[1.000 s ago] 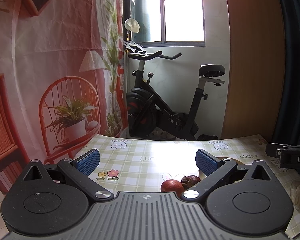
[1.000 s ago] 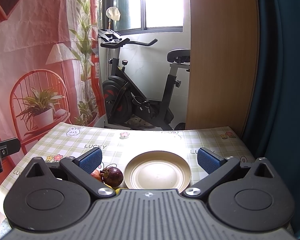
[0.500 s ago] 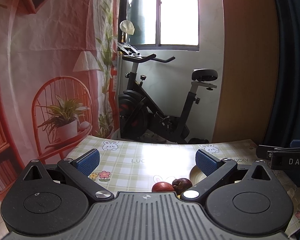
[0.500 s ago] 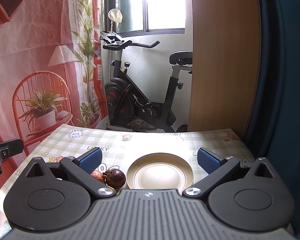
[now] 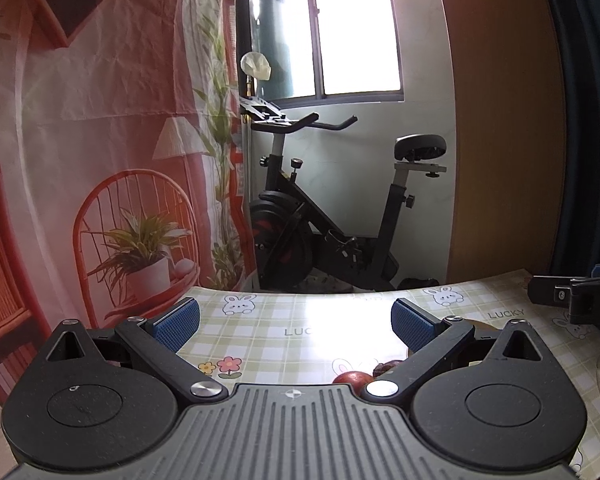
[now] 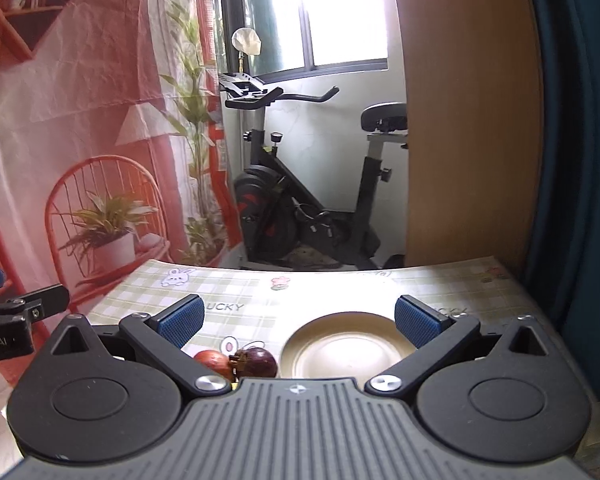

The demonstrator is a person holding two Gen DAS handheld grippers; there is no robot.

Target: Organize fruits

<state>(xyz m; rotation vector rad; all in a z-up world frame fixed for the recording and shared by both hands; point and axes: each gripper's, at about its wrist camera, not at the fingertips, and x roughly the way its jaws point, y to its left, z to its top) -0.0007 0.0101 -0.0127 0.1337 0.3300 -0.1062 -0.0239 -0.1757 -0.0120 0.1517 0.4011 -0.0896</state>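
A beige plate (image 6: 346,346) sits on the checked tablecloth in the right wrist view, just ahead of my right gripper (image 6: 298,320), which is open and holds nothing. Left of the plate lie a dark purple mangosteen (image 6: 258,362) and a red fruit (image 6: 212,360), partly hidden by the gripper body. In the left wrist view my left gripper (image 5: 296,322) is open and empty over the cloth. The red fruit (image 5: 352,377) and the mangosteen (image 5: 386,368) peek out by its right finger. The plate's edge (image 5: 482,325) barely shows behind that finger.
The table (image 5: 300,332) has a green checked cloth with rabbit prints; its far edge faces an exercise bike (image 5: 332,216). A red printed backdrop (image 5: 100,140) hangs at left, a wooden panel (image 6: 468,120) and dark curtain at right. The other gripper shows at each view's edge.
Both cameras have shifted a little relative to the table; the fruits now sit lower in the left wrist view, more hidden by the gripper body. Both grippers stay open.
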